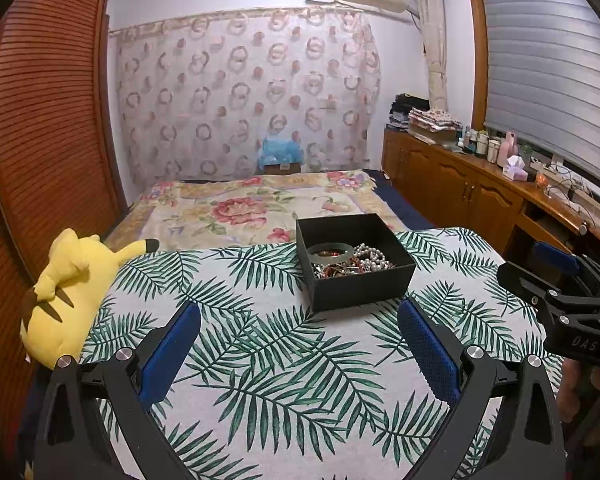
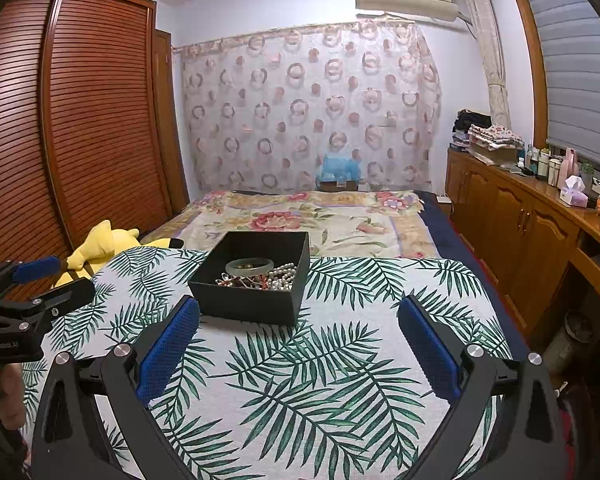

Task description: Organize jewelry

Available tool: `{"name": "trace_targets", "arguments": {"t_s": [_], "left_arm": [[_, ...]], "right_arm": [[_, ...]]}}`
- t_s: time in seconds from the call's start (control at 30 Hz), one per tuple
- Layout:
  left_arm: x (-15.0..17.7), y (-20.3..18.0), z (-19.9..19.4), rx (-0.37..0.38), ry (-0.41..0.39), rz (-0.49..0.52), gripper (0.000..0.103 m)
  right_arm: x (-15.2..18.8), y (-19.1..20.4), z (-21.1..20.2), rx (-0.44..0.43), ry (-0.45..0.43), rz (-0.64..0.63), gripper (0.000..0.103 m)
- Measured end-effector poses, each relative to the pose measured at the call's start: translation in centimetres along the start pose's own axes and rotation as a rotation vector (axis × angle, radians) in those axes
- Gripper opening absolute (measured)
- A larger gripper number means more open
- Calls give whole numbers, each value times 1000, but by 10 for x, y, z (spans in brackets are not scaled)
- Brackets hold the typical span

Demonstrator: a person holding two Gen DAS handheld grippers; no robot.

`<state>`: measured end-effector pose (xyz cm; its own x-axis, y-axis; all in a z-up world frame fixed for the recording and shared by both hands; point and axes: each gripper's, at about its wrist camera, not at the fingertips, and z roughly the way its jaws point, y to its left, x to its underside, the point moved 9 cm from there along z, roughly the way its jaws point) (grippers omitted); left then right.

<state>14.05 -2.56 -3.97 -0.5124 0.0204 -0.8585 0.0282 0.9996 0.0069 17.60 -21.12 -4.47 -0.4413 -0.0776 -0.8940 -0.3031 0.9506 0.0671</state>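
Black box (image 1: 356,264) sits open on the leaf-print cloth (image 1: 268,360), near the cloth's far edge, jewelry inside. Contents: a pale green bangle (image 1: 331,251) toward the back, a pearl strand (image 1: 374,258) on the right side, and a tangle of red and silver pieces (image 1: 336,270) at the front. Individual items in the tangle too small to tell apart.

Left gripper (image 1: 300,312): fingers spread wide, blue pads (image 1: 168,356) empty. Box lies ahead of it and slightly right of centre; in this view the right pad tip lines up just below the box's near right corner, contact unclear.

Right gripper (image 2: 298,312): also spread wide, holding nothing. Box (image 2: 256,280) is ahead and left of centre, its near left corner close above the left pad (image 2: 168,352).

Each gripper shows in the other's view at the frame edge, off to the side of the box and clear of it. A hand (image 2: 8,396) grips the left handle.

Yellow plush (image 1: 68,296) lies at the cloth's left edge, well apart from the box. Floral bedspread (image 1: 240,208) beyond.
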Motion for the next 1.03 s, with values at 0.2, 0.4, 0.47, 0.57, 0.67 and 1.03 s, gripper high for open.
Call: {"name": "trace_targets", "arguments": {"t_s": [0.2,0.4,0.47,0.57,0.67,1.03], "left_arm": [[0,0,-1,0,-3,-4,95],[1,1,-1,-1,-2,-4,95],[1,1,-1,-1,-2,-3,95],[1,1,-1,-1,-2,-4,95],[1,1,-1,-1,-1,-3,95],[1,2,-2,-1,0,-4,95]], "right_arm": [[0,0,0,1,0,0,100],[0,0,0,0,1,1,100],[0,0,0,1,0,0,100],[0,0,0,0,0,0,100],[1,0,0,-1,0,2,100],[1,0,0,1,-1,2,100]]}}
